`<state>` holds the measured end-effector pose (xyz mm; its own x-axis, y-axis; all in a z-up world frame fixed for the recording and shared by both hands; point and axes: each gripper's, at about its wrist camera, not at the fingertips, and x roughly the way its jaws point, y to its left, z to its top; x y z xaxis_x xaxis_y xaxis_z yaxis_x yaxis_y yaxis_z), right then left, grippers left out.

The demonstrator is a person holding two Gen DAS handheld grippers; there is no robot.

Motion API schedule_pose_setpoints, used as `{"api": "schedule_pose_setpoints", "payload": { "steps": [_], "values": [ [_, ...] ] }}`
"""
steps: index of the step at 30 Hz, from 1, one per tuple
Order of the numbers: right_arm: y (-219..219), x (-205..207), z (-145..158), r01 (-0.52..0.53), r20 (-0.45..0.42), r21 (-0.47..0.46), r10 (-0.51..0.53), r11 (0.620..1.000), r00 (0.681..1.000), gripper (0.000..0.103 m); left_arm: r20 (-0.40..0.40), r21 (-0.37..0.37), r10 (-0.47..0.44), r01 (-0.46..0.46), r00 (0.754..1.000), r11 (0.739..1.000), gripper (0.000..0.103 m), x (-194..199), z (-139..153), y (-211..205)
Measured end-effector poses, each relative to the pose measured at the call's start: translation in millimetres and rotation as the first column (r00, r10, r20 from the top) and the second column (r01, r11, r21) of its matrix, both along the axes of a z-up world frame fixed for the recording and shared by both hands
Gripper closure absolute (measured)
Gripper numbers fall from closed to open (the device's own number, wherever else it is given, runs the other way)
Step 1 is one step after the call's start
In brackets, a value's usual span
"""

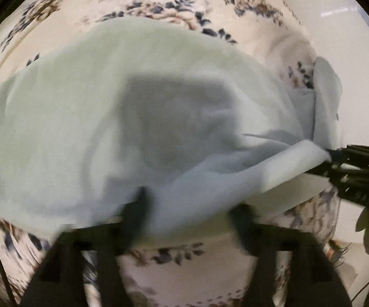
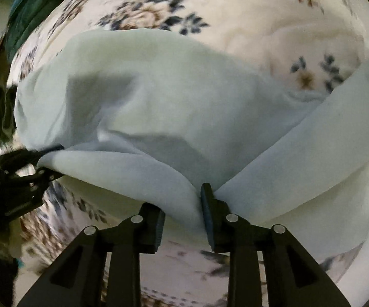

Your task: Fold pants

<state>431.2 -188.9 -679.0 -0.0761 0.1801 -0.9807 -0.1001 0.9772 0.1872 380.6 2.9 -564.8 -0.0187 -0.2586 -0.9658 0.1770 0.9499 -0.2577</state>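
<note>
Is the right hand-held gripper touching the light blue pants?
Touching. In the right wrist view, the pants hang between the right hand-held gripper's open jaws, and the cloth lies against one finger.

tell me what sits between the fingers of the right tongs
A fold of the pale pants hangs between the right tongs, lying against one finger, with the floral sheet behind. The right wrist view shows it.
</note>
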Motion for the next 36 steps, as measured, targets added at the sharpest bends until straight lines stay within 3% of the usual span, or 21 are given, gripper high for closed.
{"api": "schedule_pose_setpoints", "payload": {
  "steps": [2,3,4,7,9,11,13,21,27,29,30,32,33,36],
  "values": [
    [3,-3,8,-0.052,0.004,-0.041,0.052,0.998,0.999,0.046,0.016,0.001,0.042,-0.042,0.999,0.999,0.018,-2,8,5],
    [4,-5,11,-0.063,-0.002,-0.047,0.063,0.997,0.998,0.013,0.028,0.009,0.058,-0.058,0.998,0.998,0.017,-3,11,8],
    [2,-7,15,-0.054,-0.009,-0.048,0.054,0.997,0.999,0.003,0.049,0.026,0.077,-0.079,0.996,0.997,0.017,-4,16,10],
    [-11,-14,33,-0.002,0.01,-0.035,0.002,0.999,1.0,0.003,0.127,0.057,0.125,-0.133,0.984,0.989,0.017,-5,30,19],
    [-23,-17,42,0.078,0.036,-0.058,-0.076,0.995,0.996,0.003,0.174,0.117,0.139,-0.16,0.975,0.98,0.017,-2,35,25],
    [-43,-15,48,0.158,0.069,-0.122,-0.15,0.98,0.986,0.003,0.208,0.178,0.149,-0.187,0.967,0.966,0.017,1,36,34],
    [-68,-5,48,0.23,0.106,-0.208,-0.212,0.951,0.972,0.003,0.209,0.191,0.174,-0.215,0.962,0.958,0.017,6,31,44],
    [-120,52,21,0.371,0.172,-0.298,-0.333,0.88,0.927,0.003,0.203,0.213,0.28,-0.321,0.938,0.923,0.017,25,2,67],
    [-145,89,-24,0.447,0.147,-0.302,-0.422,0.842,0.895,0.004,0.19,0.23,0.319,-0.358,0.929,0.905,0.017,25,-7,77],
    [-151,100,-48,0.45,0.093,-0.299,-0.444,0.842,0.891,0.018,0.183,0.229,0.332,-0.368,0.925,0.901,0.017,23,-10,79],
    [-157,100,-59,0.461,0.058,-0.297,-0.466,0.836,0.883,0.038,0.182,0.227,0.336,-0.372,0.924,0.9,0.017,22,-10,80],
    [-173,91,-59,0.528,0.064,-0.228,-0.528,0.818,0.847,0.06,0.181,0.222,0.343,-0.378,0.922,0.899,0.017,18,-10,80],
    [-181,82,-49,0.571,0.093,-0.19,-0.565,0.799,0.82,0.091,0.18,0.22,0.349,-0.384,0.92,0.897,0.017,13,-9,81],
    [-210,31,-4,0.706,0.191,-0.071,-0.686,0.704,0.703,0.094,0.173,0.197,0.374,-0.404,0.911,0.893,0.017,1,-5,83]
  ]
}}
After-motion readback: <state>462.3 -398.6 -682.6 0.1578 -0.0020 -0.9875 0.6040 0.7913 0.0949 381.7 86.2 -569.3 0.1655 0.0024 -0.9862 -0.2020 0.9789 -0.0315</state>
